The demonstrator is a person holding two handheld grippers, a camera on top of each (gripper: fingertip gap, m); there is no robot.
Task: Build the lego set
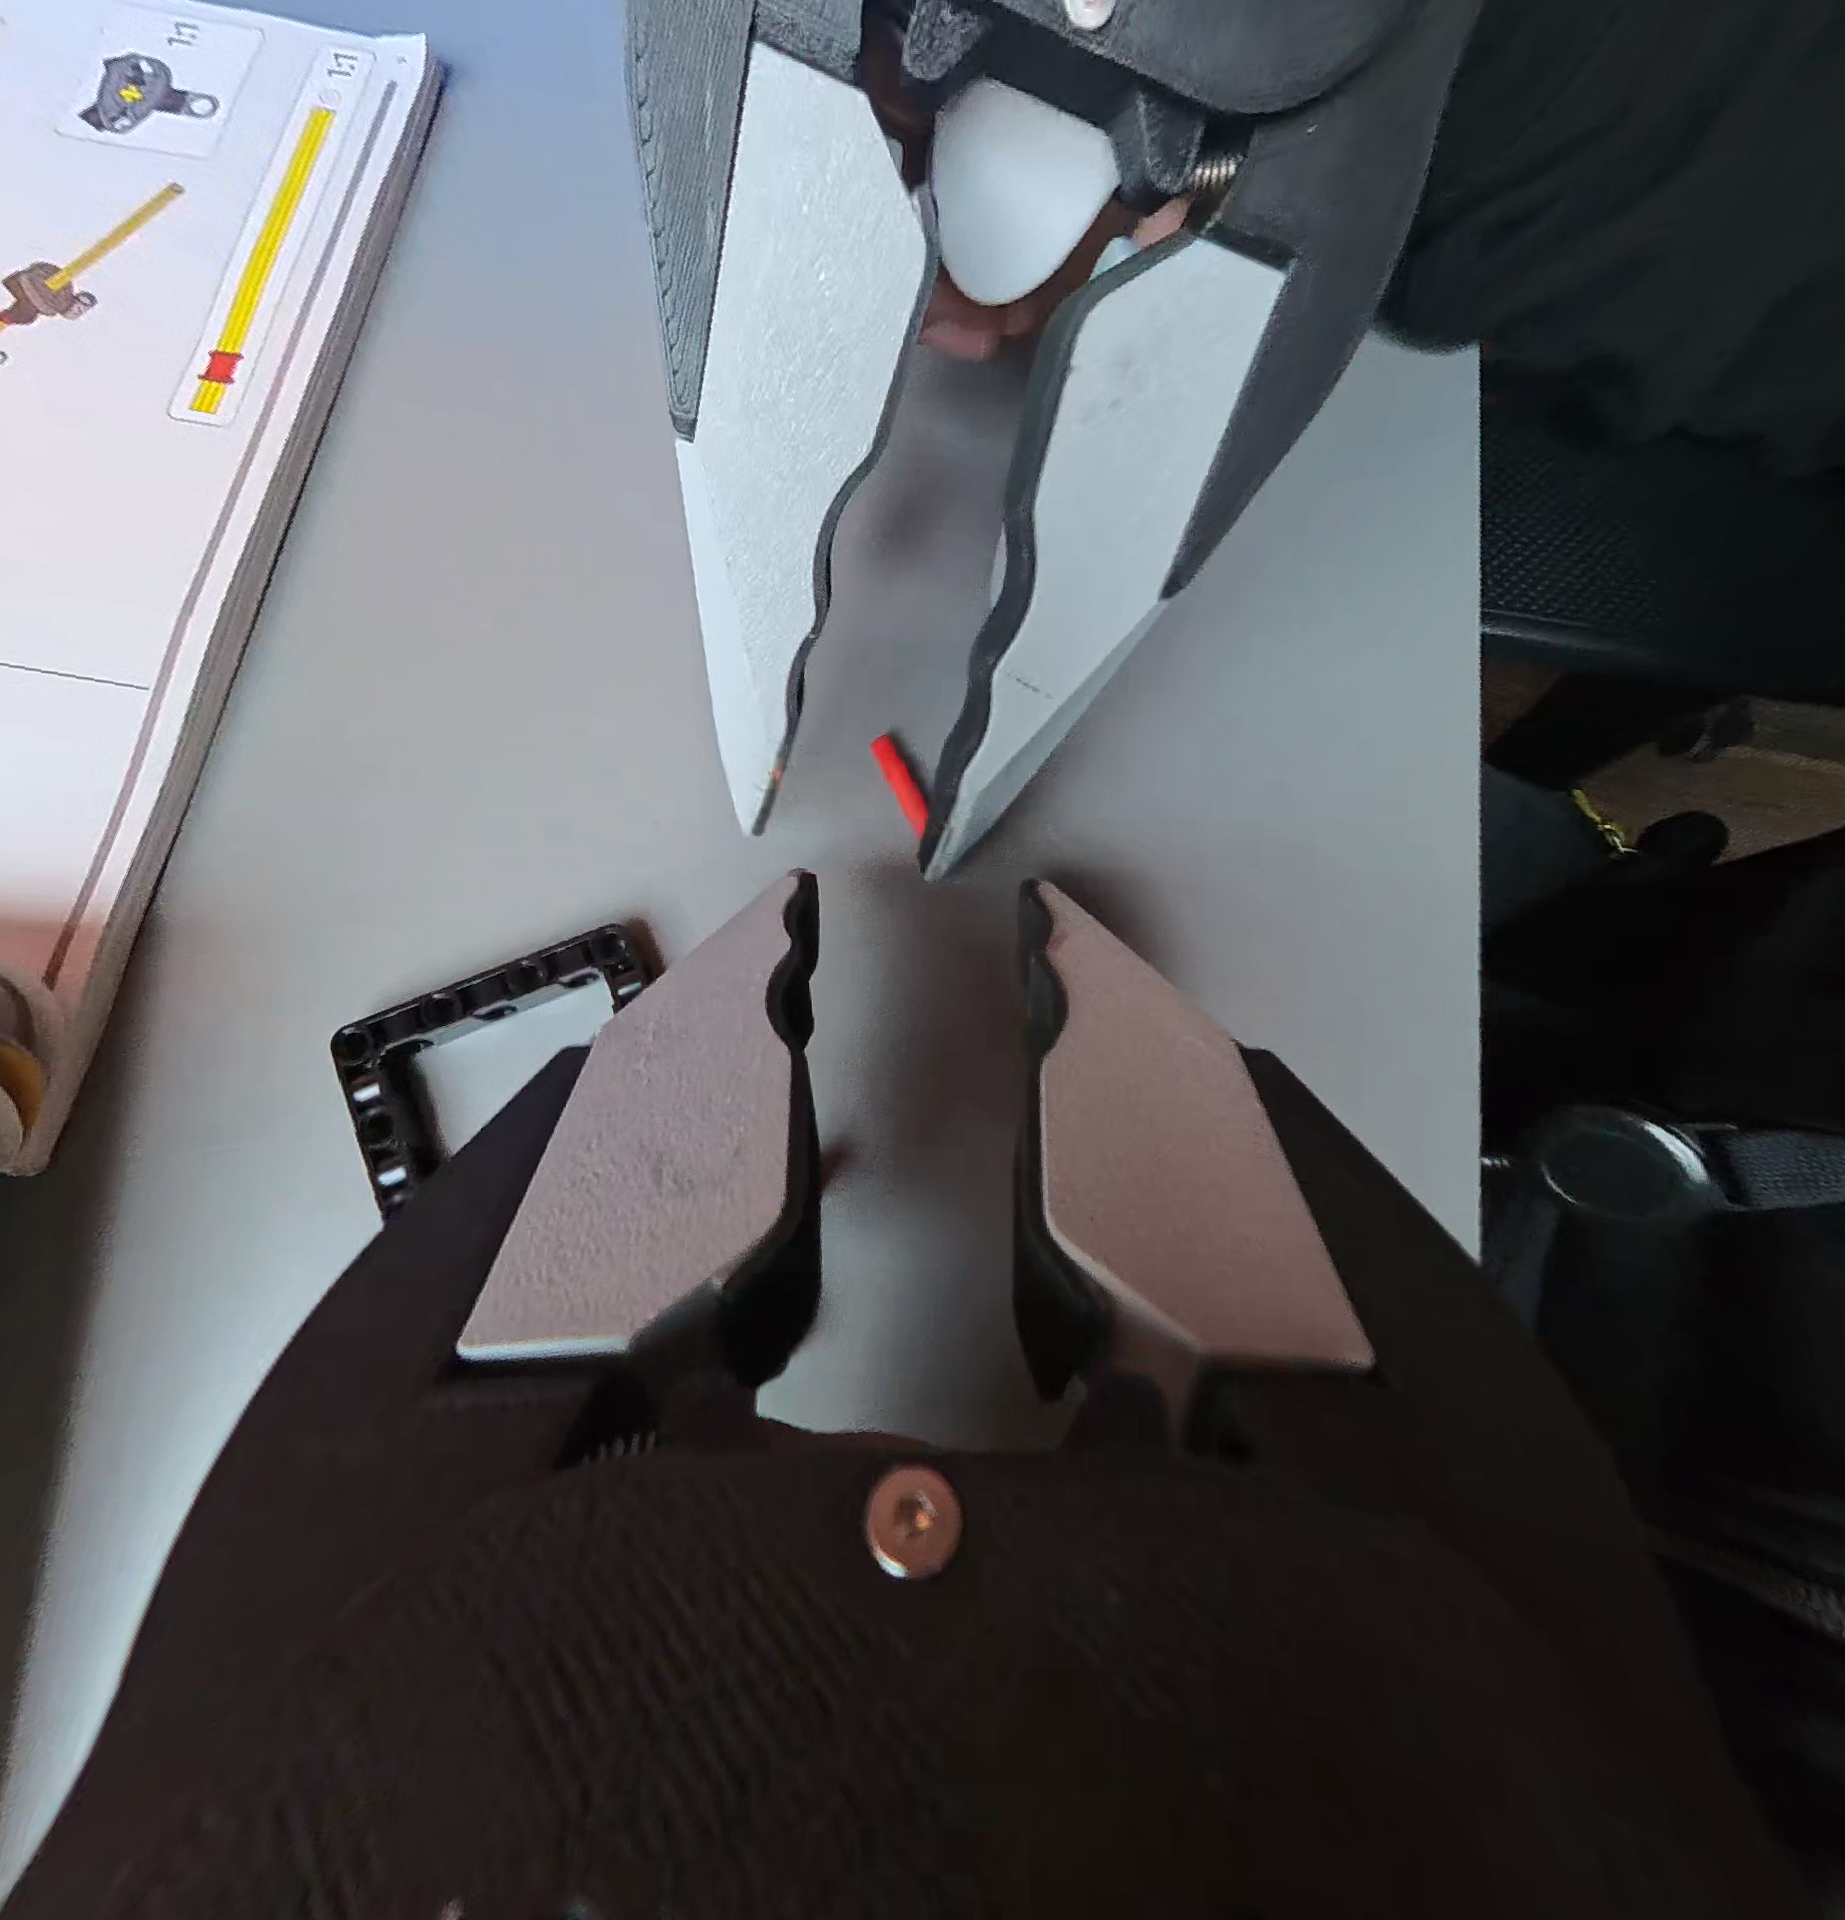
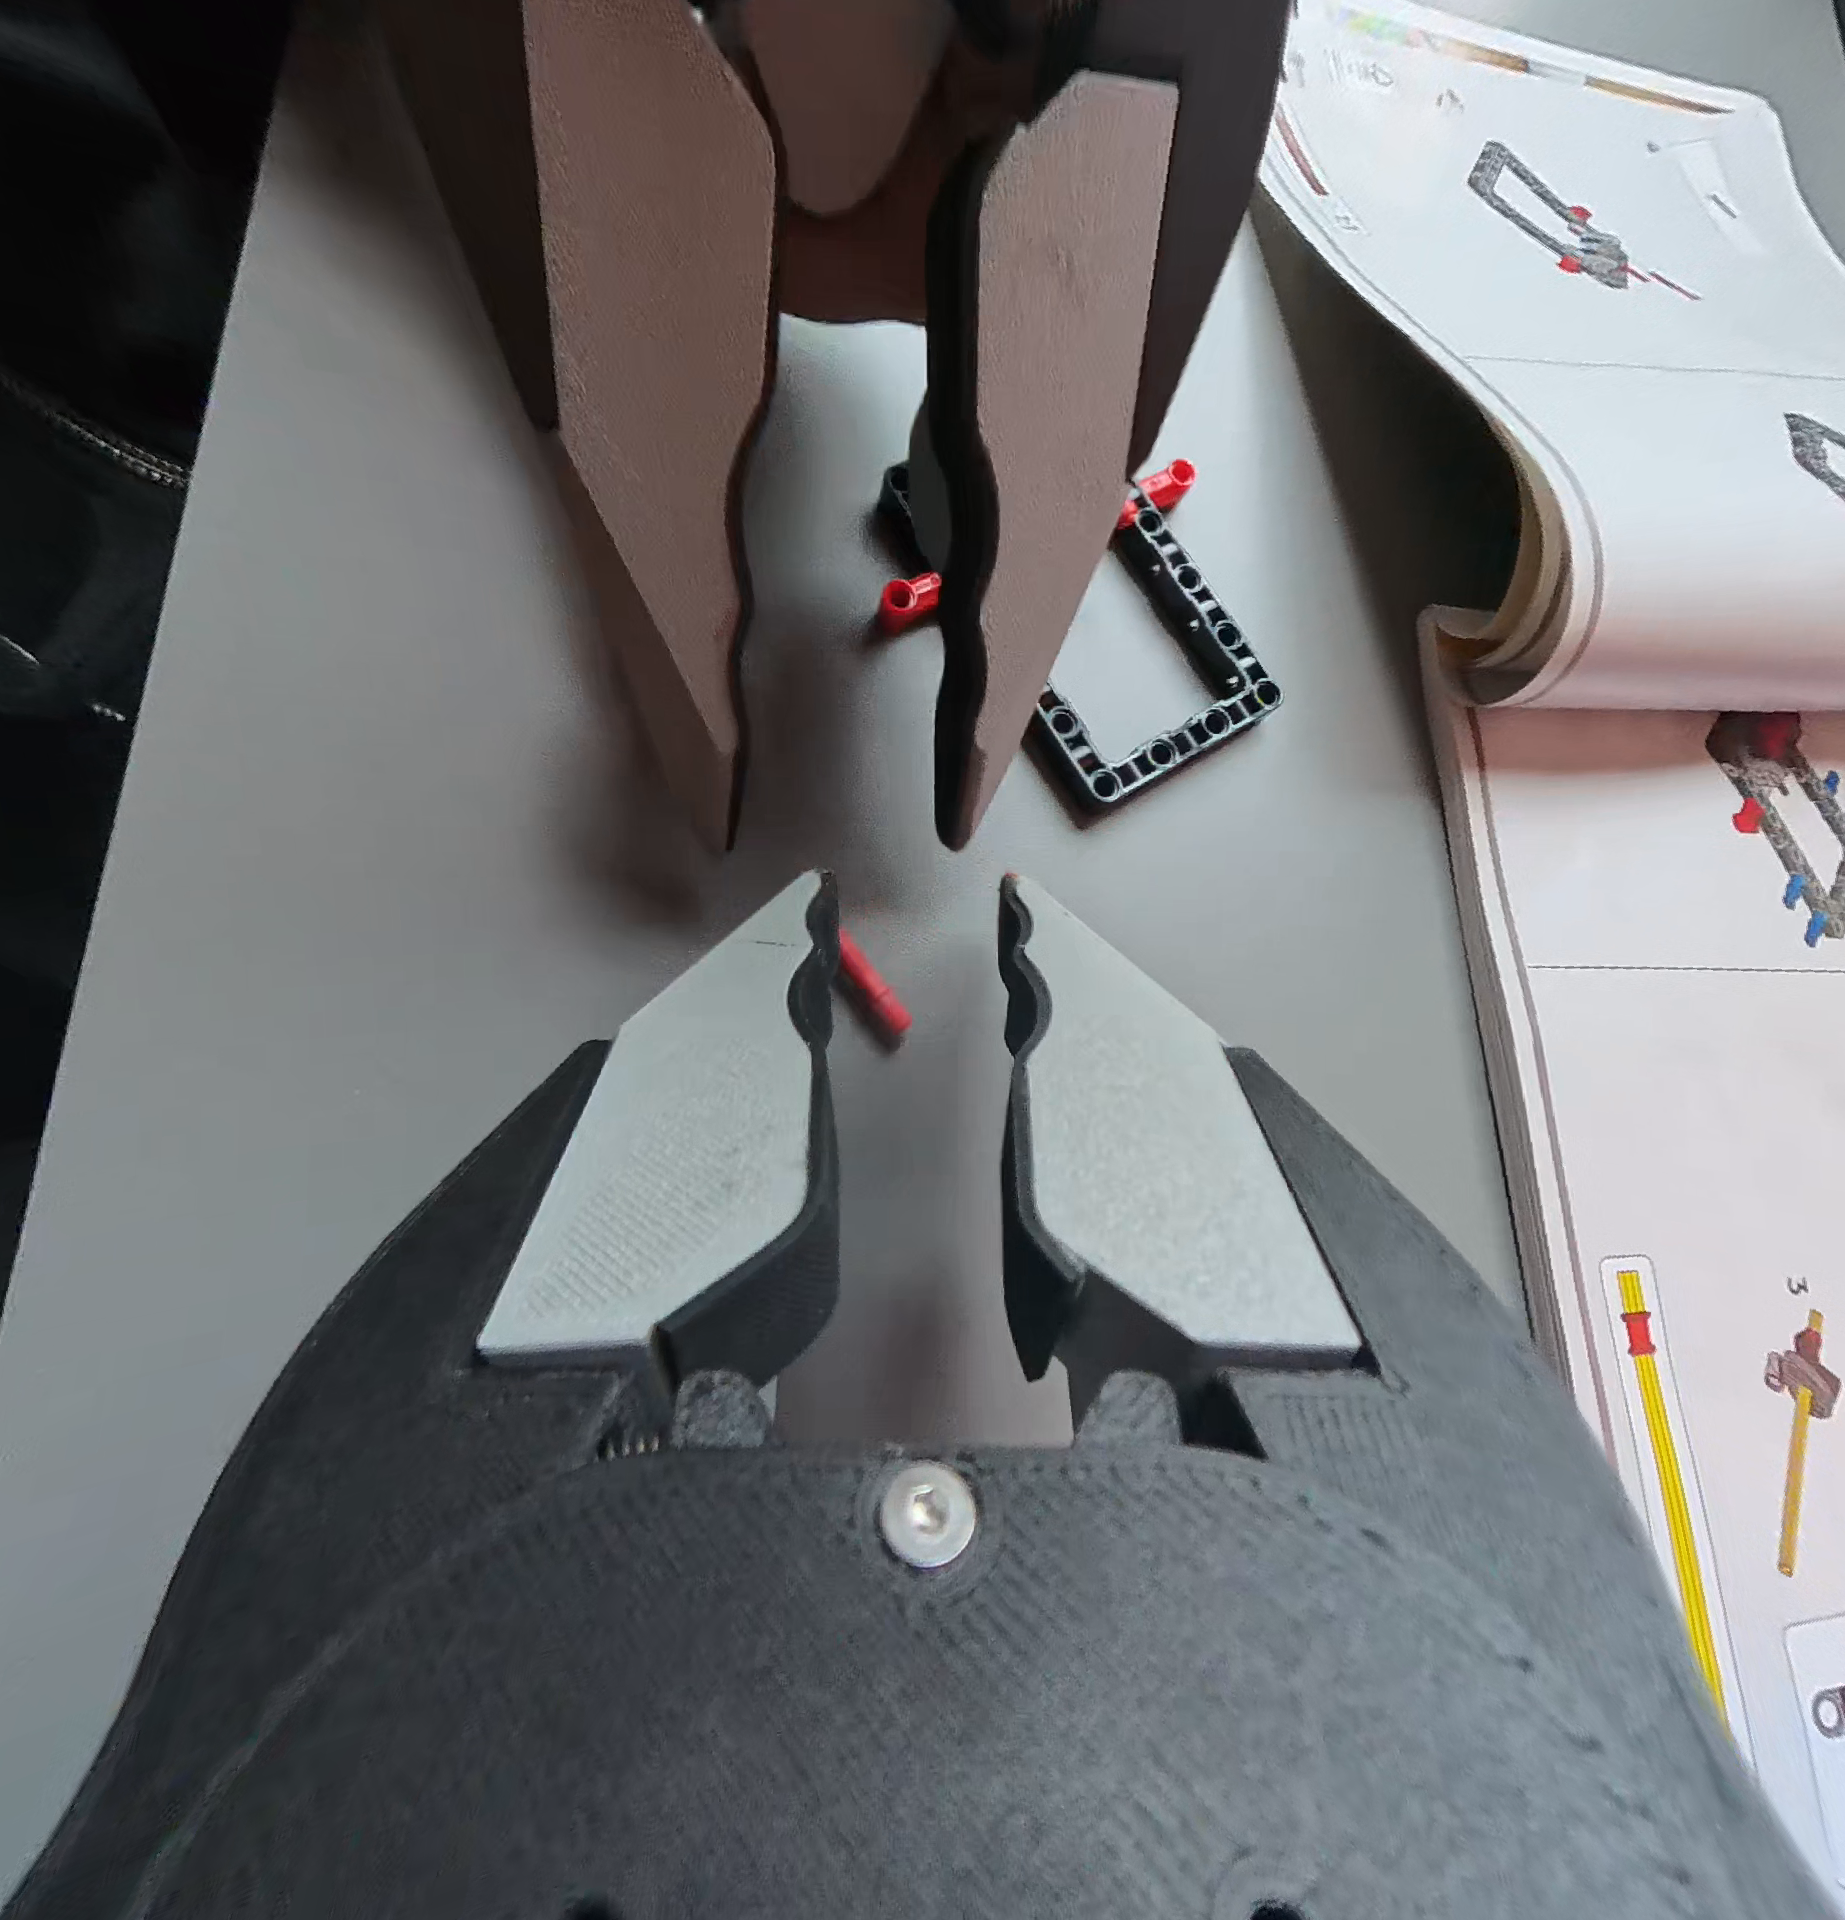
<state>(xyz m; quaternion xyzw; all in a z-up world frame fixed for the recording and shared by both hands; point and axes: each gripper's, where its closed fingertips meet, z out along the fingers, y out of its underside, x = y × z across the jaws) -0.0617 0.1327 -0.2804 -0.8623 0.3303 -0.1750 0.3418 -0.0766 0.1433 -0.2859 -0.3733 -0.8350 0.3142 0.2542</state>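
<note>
A small red pin [image 1: 897,784] lies on the grey table [image 1: 482,727]. In the right wrist view the pin [image 2: 874,982] lies between my right gripper's fingers, close against the left finger's pad. My right gripper [image 2: 916,883], with grey pads, is open around it and empty; it enters the left wrist view [image 1: 850,844] from the top. My left gripper [image 1: 918,888], with brown pads, is open and empty, tip to tip with the right one; it also shows in the right wrist view [image 2: 843,842]. A black rectangular frame [image 2: 1167,665] with red pins [image 2: 1167,480] lies behind the left gripper.
The open instruction booklet [image 2: 1676,520] lies beside the frame, and shows at the left in the left wrist view [image 1: 170,416]. The black frame [image 1: 482,1049] is partly under my left gripper. The table edge [image 1: 1479,935] runs close by, with dark chair parts and bags beyond. Only a small space, under 4 cm, lies between the two pairs of fingers.
</note>
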